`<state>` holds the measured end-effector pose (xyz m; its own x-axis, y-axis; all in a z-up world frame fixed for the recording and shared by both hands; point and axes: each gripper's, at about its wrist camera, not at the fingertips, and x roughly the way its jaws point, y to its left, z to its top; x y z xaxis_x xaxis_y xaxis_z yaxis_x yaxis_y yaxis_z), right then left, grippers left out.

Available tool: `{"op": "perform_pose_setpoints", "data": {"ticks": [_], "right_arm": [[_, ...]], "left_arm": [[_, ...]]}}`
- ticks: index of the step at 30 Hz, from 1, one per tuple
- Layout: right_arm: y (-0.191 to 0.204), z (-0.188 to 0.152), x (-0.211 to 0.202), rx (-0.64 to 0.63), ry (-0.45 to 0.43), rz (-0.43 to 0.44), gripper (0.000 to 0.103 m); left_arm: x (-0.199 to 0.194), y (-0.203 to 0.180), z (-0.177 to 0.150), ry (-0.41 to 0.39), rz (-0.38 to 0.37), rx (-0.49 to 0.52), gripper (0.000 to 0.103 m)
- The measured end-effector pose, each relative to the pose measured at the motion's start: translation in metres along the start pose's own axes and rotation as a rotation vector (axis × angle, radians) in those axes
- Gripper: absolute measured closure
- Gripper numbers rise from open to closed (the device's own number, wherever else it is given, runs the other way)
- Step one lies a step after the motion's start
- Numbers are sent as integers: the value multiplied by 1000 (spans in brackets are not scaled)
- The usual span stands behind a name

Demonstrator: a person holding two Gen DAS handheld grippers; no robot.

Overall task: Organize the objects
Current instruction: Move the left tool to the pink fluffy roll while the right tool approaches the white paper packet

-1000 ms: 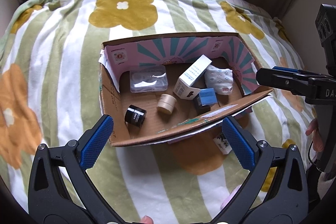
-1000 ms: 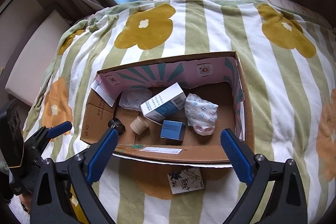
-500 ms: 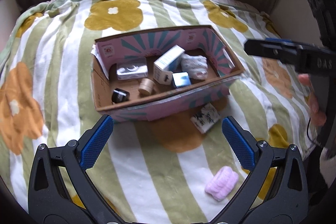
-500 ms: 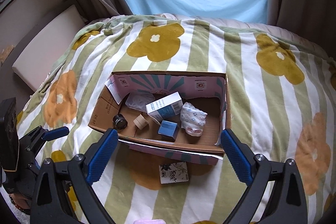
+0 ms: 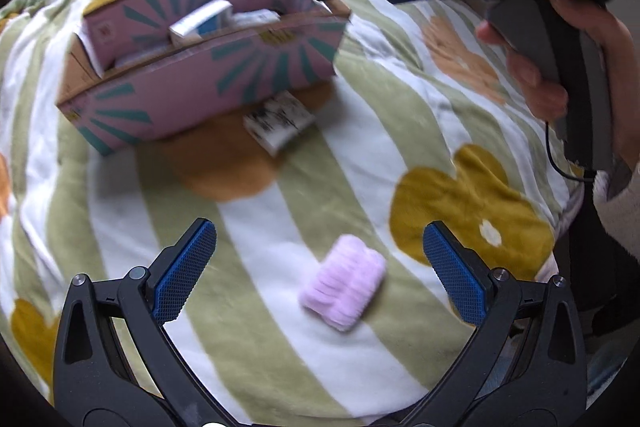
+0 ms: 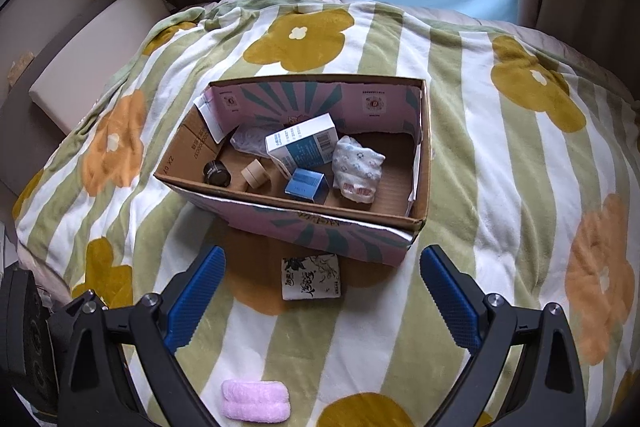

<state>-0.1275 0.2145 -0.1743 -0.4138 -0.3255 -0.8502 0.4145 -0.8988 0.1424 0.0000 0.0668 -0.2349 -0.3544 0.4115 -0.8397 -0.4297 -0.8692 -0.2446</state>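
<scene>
Your left claw [image 5: 319,254] is spread, empty, over the pink roll [image 5: 343,281] on the blanket [image 5: 360,147]. Your right claw [image 6: 320,291] is also spread, empty. Beyond: tissue pack [image 6: 311,277], blurred, apparently touching the box [image 6: 320,227] holding small items.

Showed an open cardboard box [image 6: 425,163] resting on a striped, flowered blanket [image 6: 500,167], and held within it a white-and-blue carton [image 6: 306,143], a small blue box [image 6: 306,185], a patterned cloth bundle [image 6: 358,169], a tan roll [image 6: 256,173], a black jar [image 6: 216,173] and a clear packet [image 6: 248,141] at the far left. Left a printed tissue pack [image 6: 312,277] lying on the blanket just near of the box, and a pink fluffy roll [image 6: 255,400] nearer still, to the left. Framed all this between the wide-spread blue pads of the right gripper [image 6: 320,301], gripping nothing.
</scene>
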Motion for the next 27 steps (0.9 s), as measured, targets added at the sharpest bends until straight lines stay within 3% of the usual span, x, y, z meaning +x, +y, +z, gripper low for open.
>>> {"op": "perform_pose_setpoints", "data": {"ticks": [10,25,27], "right_arm": [[-4,-45,62,-84,44,35,5],[10,-61,121,-148,52,8,6],[13,-61,125,-159,59,-5,14]], "left_arm": [[54,-13,-47,46,-5,51,0],[84,-13,-58,57,1,72,7],[85,-14,-58,57,-4,76,10]]}}
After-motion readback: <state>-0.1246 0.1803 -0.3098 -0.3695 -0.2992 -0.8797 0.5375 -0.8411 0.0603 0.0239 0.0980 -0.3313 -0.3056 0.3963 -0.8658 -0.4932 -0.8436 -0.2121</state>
